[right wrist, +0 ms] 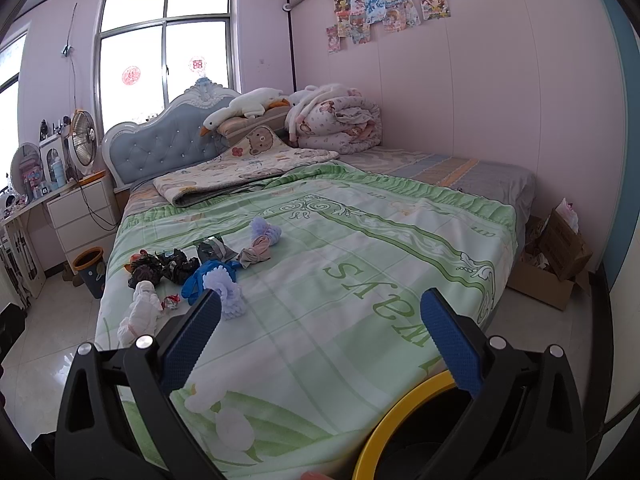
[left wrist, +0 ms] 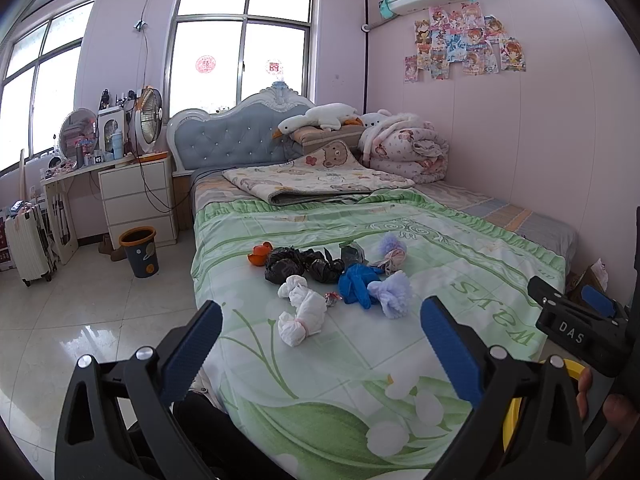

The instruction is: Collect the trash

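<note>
Covering the bed: a pale green floral quilted bedspread fills the middle of both views; a folded cream bear-print blanket lies above it, toward the blue tufted headboard.
Room: pink walls, two windows at upper left of the left wrist view, glossy white tile floor at lower left.
Trash on bedspread: clustered at frame centre in the left wrist view, centre-left in the right wrist view.
Counts: two crumpled black plastic bags; one blue rubber glove; two lilac frilly bundles; one white twisted cloth bundle; one small orange piece; one small red-and-silver wrapper.
Bins: one dark bin with orange rim on the floor, left of the bed; one yellow-rimmed round container at the right wrist view's bottom edge.
Left gripper: blue-padded fingers spread wide, holding nothing, above the bedspread's near end.
Right gripper: fingers likewise wide, empty.
</note>
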